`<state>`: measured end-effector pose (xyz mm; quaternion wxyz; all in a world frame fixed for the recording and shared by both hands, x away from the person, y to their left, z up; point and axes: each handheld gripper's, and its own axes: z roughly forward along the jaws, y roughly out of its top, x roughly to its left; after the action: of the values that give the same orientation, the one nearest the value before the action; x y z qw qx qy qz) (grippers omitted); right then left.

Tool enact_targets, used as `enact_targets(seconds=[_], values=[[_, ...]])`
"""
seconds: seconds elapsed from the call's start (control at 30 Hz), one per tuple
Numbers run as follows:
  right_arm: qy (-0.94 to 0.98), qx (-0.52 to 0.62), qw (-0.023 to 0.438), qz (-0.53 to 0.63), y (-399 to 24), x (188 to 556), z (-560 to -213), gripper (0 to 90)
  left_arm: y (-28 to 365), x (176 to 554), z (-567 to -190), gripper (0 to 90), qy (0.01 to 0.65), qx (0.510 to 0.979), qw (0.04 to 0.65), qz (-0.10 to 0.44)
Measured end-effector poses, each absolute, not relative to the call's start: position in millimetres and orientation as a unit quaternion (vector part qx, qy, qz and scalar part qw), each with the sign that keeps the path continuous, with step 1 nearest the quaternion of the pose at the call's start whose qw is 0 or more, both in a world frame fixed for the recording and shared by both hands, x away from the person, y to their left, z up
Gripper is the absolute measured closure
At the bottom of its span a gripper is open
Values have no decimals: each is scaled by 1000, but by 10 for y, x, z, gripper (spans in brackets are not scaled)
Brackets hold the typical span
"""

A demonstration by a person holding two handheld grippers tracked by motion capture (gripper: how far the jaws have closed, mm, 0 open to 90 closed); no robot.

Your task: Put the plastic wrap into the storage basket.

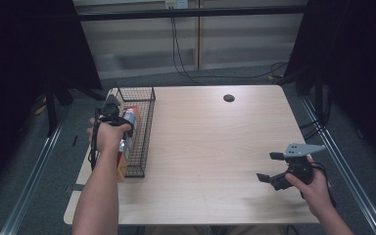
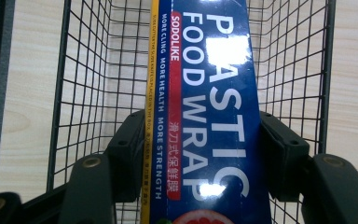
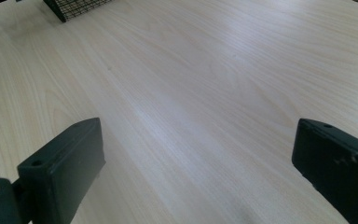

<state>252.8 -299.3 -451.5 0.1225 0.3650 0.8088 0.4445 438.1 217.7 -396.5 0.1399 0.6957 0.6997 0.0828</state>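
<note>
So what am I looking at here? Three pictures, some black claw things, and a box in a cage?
No robot here: a person holds a hand tool, a gripper, in each hand. The high view looks down on a wooden table. The other two pictures come from small cameras riding on each gripper, looking along its two black jaws.

The left gripper is over a black wire basket at the table's left edge. Its own view shows the jaws closed on the sides of a blue box of plastic wrap inside the basket. The right gripper is near the table's right front, jaws wide apart, holding nothing.
</note>
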Motion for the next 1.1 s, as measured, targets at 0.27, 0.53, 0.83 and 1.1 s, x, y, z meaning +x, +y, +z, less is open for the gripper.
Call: enact_targets(seconds=[0.27,0.53,0.83,1.1], values=[[809,365,123,445,-2992,2528,-4515,20,2177,4379,-3973,410,698,697,141,82],[809,364,121,445,-2991,2524,-4512,22,2173,4370,-3973,382,693,701,147,78],[812,361,124,442,-2972,2523,-4500,22,2196,4343,-3875,348,691,702,158,71],[811,362,125,443,-2959,2519,-4493,22,2196,4308,-3785,307,682,708,169,70]])
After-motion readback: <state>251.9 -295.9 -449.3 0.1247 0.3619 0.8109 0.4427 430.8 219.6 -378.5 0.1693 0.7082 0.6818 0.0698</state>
